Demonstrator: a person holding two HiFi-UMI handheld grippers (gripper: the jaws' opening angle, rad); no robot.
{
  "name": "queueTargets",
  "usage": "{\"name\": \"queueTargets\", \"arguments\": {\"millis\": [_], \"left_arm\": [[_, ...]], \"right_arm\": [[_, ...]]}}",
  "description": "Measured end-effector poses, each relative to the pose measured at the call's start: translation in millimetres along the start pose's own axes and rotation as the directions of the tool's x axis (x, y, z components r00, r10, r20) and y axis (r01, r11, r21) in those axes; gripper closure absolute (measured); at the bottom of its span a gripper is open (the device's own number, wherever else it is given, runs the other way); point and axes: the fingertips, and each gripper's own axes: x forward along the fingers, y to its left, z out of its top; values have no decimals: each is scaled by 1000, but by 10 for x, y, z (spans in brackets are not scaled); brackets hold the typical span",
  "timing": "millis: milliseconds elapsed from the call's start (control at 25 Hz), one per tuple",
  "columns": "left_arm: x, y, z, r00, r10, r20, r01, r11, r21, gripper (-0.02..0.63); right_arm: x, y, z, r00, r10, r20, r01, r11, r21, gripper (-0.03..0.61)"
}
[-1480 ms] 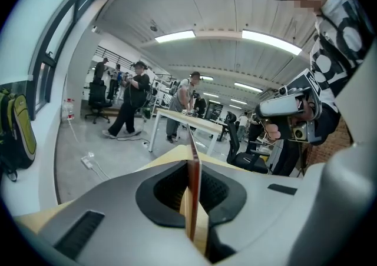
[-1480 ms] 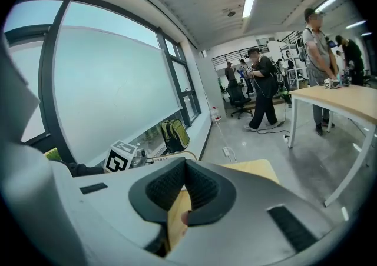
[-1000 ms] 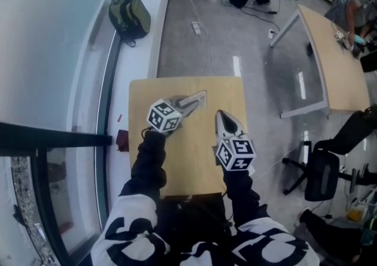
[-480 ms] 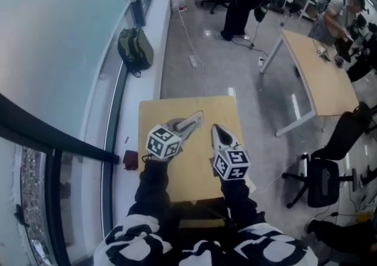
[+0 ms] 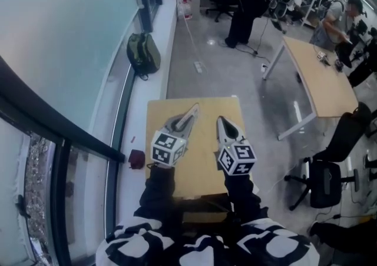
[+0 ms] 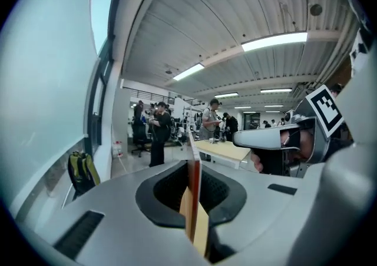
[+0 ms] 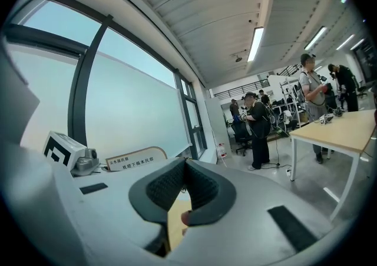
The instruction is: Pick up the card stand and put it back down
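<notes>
**Card stand (image 7: 136, 159) clamped in left gripper, held up over table**

Head view, from the left: a glass wall (image 5: 65, 35) runs down the left side. A green backpack (image 5: 144, 53) lies on the floor at its foot. A small dark red object (image 5: 136, 159) sits on the floor just beside the wooden table (image 5: 194, 159).

Both grippers are over that table, on black-and-white sleeves (image 5: 141, 241). The left gripper (image 5: 193, 110) points up-frame and slightly right, with its jaws closed on the card stand. The left gripper view shows the stand edge-on, a thin plate pinched between both pads and running straight away from the camera. The right gripper view sees the same stand side-on at frame left: a pale plate with a rounded top corner and dark print, the window behind it, not resting on the tabletop.

The right gripper (image 5: 221, 122) is just beside the left one, apart from it and not touching the stand. Its jaws meet at the tips with nothing between them; only a strip of tabletop shows through the gap lower down.

Further right is a second table (image 5: 321, 79) with white legs, and a black office chair (image 5: 327, 179) sits bottom right. There are people at the top: one in black (image 5: 247, 0) and one at the second table's far end (image 5: 344, 15).
</notes>
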Motion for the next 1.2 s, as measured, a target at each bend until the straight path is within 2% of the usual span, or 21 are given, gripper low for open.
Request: {"name": "queueTargets", "arguments": {"millis": [320, 640, 960, 1200], "left_arm": [[-239, -88, 236, 989, 92, 112, -97, 994, 42, 591], [-361, -209, 341, 974, 132, 181, -147, 986, 72, 591], [-397, -214, 319, 970, 138, 199, -152, 987, 57, 591], [-337, -257, 259, 975, 137, 176, -148, 988, 49, 591]], "right_arm": [[-36, 168, -4, 1000, 0, 11, 0, 1000, -9, 558], [-84, 219, -6, 1000, 8, 5, -8, 1000, -15, 558], [-94, 220, -42, 1000, 15, 0, -15, 1000, -23, 558], [-134, 174, -63, 1000, 8, -5, -8, 1000, -19, 558]]}}
